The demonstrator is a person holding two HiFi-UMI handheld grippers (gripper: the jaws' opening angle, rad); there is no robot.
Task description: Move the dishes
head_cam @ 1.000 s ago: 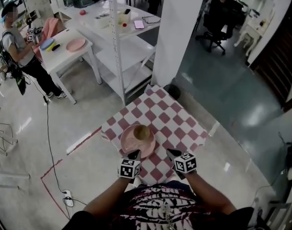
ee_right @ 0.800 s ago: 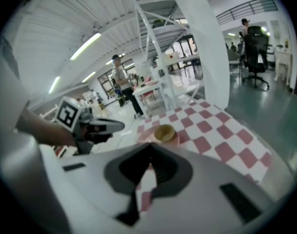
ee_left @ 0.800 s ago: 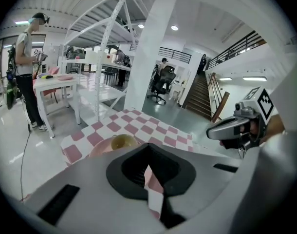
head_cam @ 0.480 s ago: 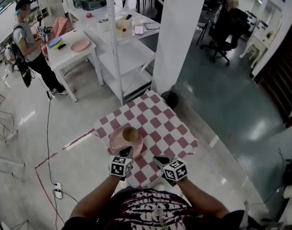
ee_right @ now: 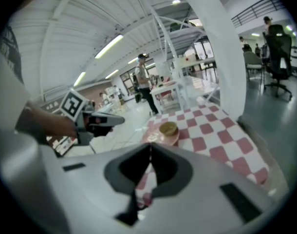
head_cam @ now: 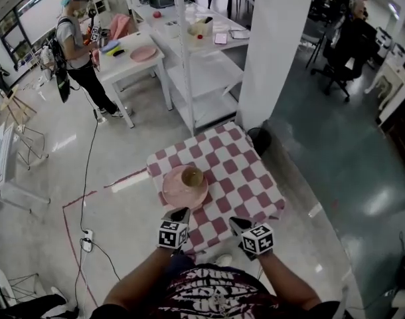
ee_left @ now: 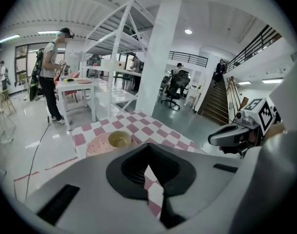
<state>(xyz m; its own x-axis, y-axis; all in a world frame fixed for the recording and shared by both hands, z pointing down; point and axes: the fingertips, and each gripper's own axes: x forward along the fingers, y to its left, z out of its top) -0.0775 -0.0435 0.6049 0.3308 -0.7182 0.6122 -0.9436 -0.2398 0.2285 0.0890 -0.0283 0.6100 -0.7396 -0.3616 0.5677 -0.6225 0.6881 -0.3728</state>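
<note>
Checked table, red-and-white cloth: in the head view the two grippers partly cover its near corner, and its legs are out of sight. Task items: a pink plate lies on the table close to its left edge. A tan bowl stands upright on the plate's far portion and hides the plate surface beneath it. The left gripper is held at the table's near-left edge, just short of the plate and clear of it, fingers together with nothing between them. The right gripper is held at the near-right edge, to the right of the plate, fingers likewise closed tip to tip and empty. Each gripper's cube bears black-and-white square markers. The wearer's hands are largely concealed behind the cubes. The print on the dark shirt is cut off by the frame and cannot be read. Beyond the table's far left corner a person stands at a white table carrying a second pink plate and other dishes too small to identify.
</note>
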